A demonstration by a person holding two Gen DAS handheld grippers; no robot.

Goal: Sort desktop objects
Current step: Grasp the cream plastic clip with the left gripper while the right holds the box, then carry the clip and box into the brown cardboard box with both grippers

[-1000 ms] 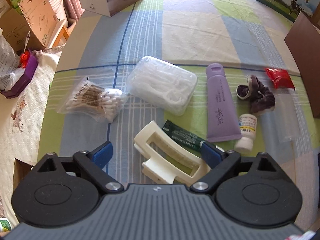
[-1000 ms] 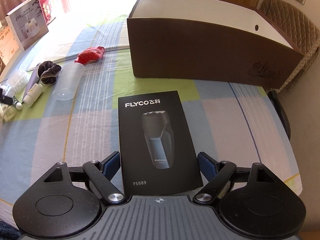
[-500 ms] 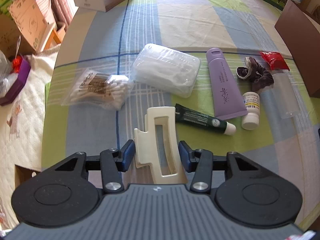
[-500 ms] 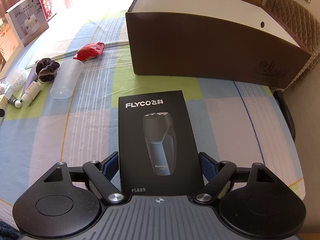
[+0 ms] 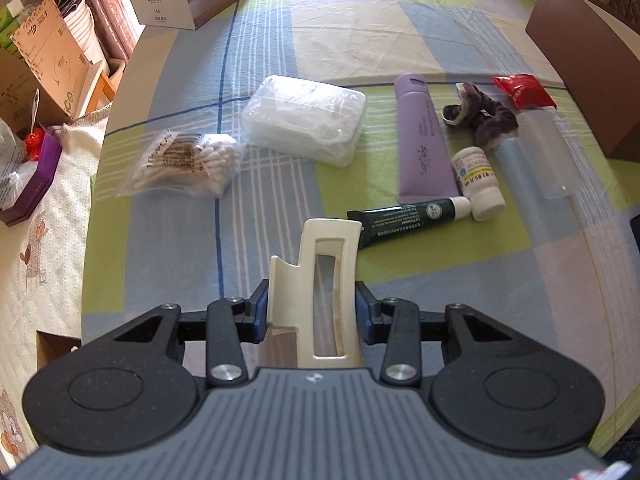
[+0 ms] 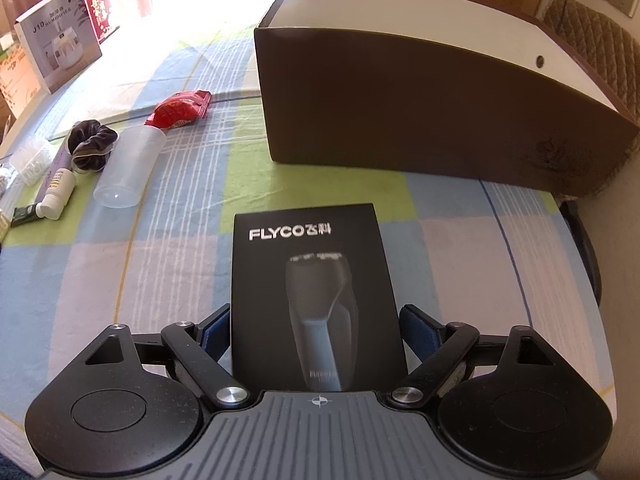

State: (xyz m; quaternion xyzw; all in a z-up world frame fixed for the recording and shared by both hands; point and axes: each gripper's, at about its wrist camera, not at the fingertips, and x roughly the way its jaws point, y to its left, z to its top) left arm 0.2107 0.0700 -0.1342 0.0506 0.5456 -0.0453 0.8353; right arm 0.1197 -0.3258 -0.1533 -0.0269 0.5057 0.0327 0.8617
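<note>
Ahead of the left tool (image 5: 310, 310), a green tube (image 5: 404, 221), a white bottle (image 5: 478, 182) and a purple tube (image 5: 424, 144) are crowding the right, while bare cloth is lying open between them and the cotton swabs (image 5: 186, 164). A big brown box (image 6: 432, 108) is blocking the far side beyond the black carton (image 6: 314, 288); open surface (image 6: 480, 248) is flanking it.

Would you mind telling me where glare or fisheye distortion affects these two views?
Left wrist view: sunlight blows out the tablecloth at the top centre, and the table edge bows strongly; the hair clip in the left gripper stays sharp. Right wrist view: the window area overexposes at top left, the brown box curves, and the shaver box reads clearly.
</note>
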